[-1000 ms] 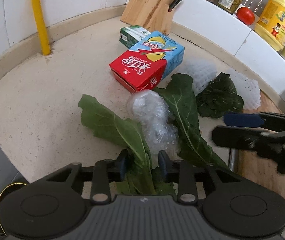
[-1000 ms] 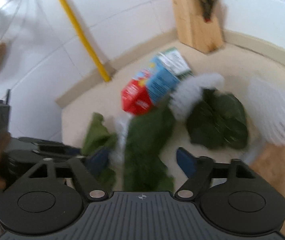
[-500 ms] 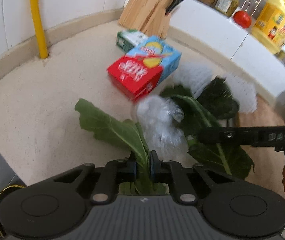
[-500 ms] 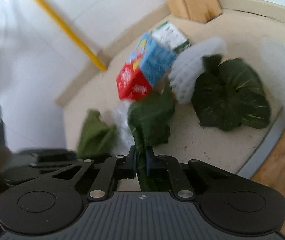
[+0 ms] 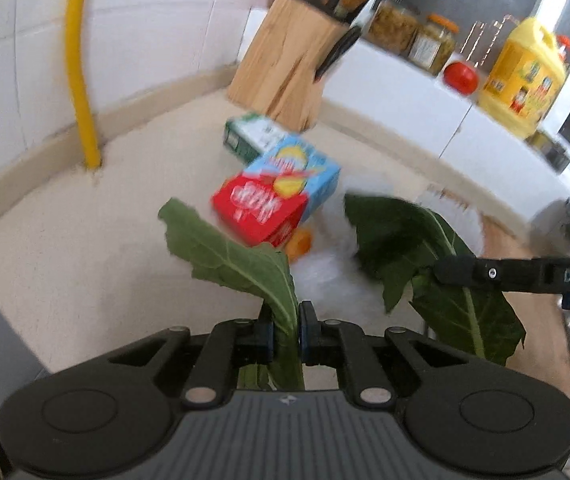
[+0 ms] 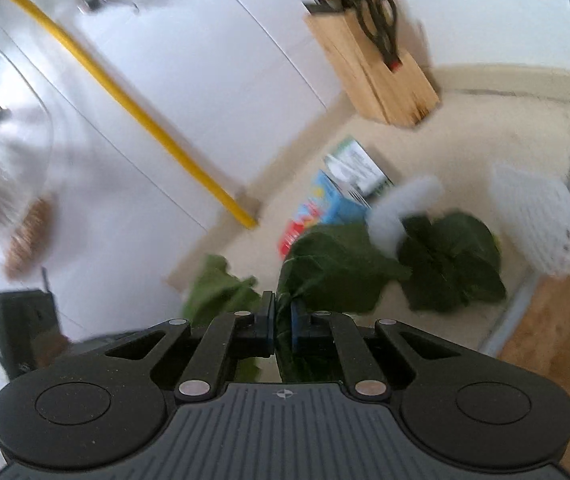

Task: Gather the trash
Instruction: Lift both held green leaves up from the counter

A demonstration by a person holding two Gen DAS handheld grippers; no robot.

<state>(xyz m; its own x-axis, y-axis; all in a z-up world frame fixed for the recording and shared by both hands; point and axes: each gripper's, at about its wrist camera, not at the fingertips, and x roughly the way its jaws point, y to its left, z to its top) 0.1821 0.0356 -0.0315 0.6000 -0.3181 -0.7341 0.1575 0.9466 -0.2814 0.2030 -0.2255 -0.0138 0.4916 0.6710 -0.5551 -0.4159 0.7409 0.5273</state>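
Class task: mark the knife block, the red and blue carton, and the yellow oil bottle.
knife block point(image 5: 285, 76), left wrist view, wooden side face.
red and blue carton point(image 5: 261, 208), left wrist view, red top face.
yellow oil bottle point(image 5: 525, 80), left wrist view, label front.

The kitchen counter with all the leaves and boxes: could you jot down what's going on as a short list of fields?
setting: beige counter against white tiles
left gripper: shut on a green leaf, gripped at its stalk
right gripper: shut on a second leaf
uncollected leaf: dark crumpled leaf lying on the counter
cartons: red and blue carton with a green and white carton behind it
foam: white foam net near the wooden board
background: knife block, yellow pipe, yellow bottle
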